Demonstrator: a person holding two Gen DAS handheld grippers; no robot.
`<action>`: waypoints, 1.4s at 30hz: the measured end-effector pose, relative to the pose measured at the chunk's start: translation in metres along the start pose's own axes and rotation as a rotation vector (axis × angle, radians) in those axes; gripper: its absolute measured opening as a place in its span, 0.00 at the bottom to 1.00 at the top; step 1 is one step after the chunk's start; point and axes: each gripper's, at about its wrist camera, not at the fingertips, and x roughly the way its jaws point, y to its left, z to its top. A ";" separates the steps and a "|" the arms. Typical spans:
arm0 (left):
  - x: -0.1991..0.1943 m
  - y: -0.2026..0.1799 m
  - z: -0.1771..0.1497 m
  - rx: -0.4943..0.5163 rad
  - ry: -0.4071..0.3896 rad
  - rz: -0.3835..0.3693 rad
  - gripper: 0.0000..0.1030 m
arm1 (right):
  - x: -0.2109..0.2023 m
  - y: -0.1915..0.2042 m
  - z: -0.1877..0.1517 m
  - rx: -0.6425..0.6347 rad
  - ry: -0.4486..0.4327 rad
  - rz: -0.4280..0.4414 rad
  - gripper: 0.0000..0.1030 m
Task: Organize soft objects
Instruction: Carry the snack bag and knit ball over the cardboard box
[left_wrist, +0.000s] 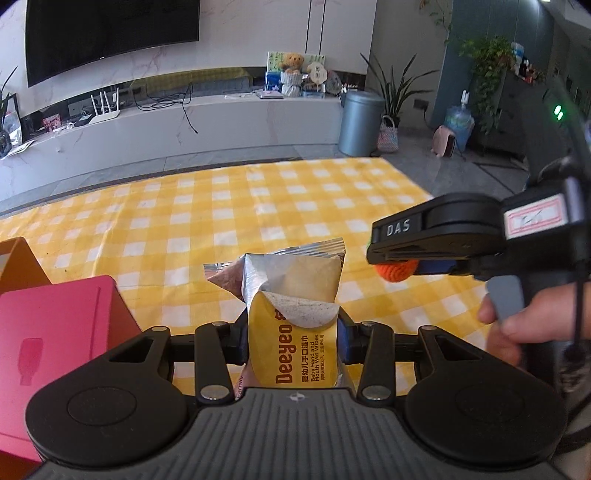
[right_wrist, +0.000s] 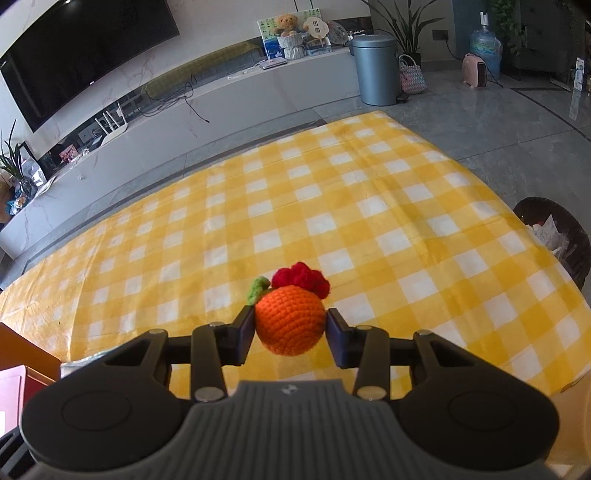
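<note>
My left gripper (left_wrist: 292, 341) is shut on a yellow and silver pack of baby wet wipes (left_wrist: 291, 299), held upright above the yellow checked tablecloth (left_wrist: 221, 206). My right gripper (right_wrist: 290, 332) is shut on an orange crochet ball (right_wrist: 290, 320) with a red tuft and a green leaf, held above the cloth (right_wrist: 332, 206). In the left wrist view the right gripper (left_wrist: 397, 258) is off to the right with the orange ball (left_wrist: 397, 267) showing under its finger.
A pink box (left_wrist: 55, 332) and an orange box (left_wrist: 18, 262) stand at the table's left; they also show in the right wrist view (right_wrist: 22, 369). A dark waste bin (right_wrist: 557, 236) stands off the table's right edge. A TV bench and a grey bin (right_wrist: 375, 70) lie beyond.
</note>
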 end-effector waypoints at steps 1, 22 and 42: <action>-0.007 0.001 0.002 -0.017 -0.011 -0.007 0.46 | -0.002 0.000 0.000 0.008 -0.007 0.007 0.40; -0.146 0.085 0.019 -0.093 -0.256 0.043 0.46 | -0.102 0.099 -0.032 -0.080 -0.135 0.355 0.40; -0.165 0.239 -0.013 -0.273 -0.233 0.155 0.46 | -0.152 0.184 -0.048 -0.294 -0.224 0.451 0.40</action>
